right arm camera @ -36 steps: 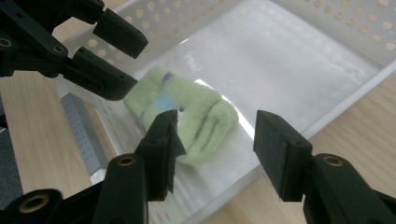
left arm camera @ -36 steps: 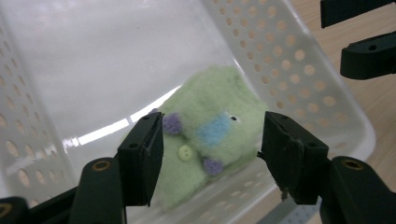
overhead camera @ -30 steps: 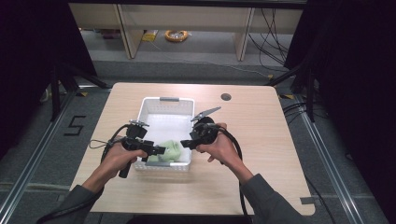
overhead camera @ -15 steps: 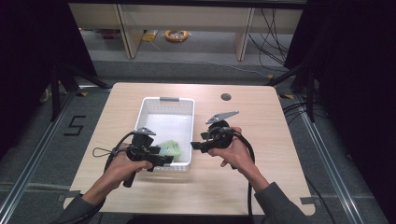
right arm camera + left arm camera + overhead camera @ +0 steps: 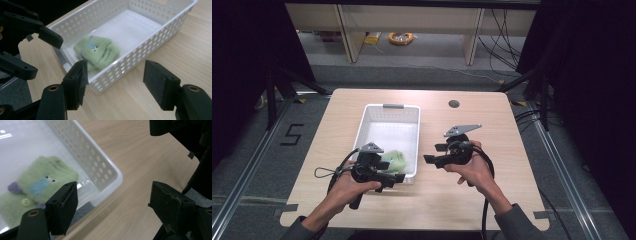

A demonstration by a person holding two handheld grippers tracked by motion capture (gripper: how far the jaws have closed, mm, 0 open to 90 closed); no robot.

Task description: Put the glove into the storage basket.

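High view: I am seeing a white basket (image 5: pixel 388 131) sitting on the table (image 5: pixel 492 125), with a green plush toy (image 5: pixel 395 161) lying in its near end. The left hand-held gripper (image 5: pixel 398 178) is hovering at the basket's near corner; the right hand-held gripper (image 5: pixel 431 156) is hanging just beside the basket's right wall.

Left gripper view: the jaws are standing spread, holding nothing, straddling the basket corner (image 5: pixel 117 176); the toy (image 5: pixel 37 188) is lying inside.

Right gripper view: the jaws are gaping wide, empty, over the table beside the basket (image 5: pixel 155 35); the toy (image 5: pixel 98 51) is resting within.

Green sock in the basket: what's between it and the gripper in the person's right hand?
The white basket's perforated side wall, then bare tabletop, separate the green sock from the right gripper, per the right gripper view.
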